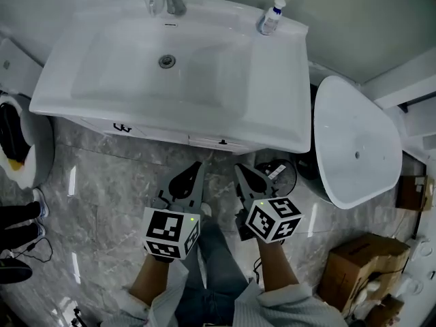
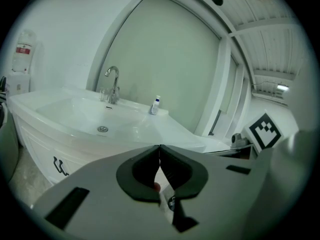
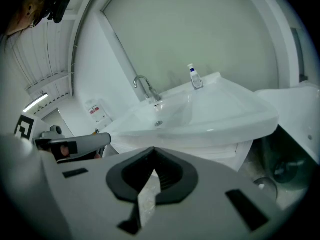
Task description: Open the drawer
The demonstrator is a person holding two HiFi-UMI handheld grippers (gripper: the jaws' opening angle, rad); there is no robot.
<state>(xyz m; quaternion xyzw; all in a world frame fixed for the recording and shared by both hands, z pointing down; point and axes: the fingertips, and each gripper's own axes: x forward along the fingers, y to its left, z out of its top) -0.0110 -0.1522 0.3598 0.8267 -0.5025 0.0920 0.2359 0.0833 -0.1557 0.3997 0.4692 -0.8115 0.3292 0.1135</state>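
pointing toward the drawer (image 1: 208,141), left gripper (image 1: 198,165) beside right gripper (image 1: 239,168), both clenched empty

Grey grippers (image 1: 198,165) (image 1: 239,168) (checkered cubes (image 1: 170,231)), striped sleeves (image 1: 276,308)

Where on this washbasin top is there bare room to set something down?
The wide ledge right of the bowl, bordered by the small bottle behind and the front edge of the washbasin, is bare. The narrower left ledge too. Crowded only at the back, around the faucet.
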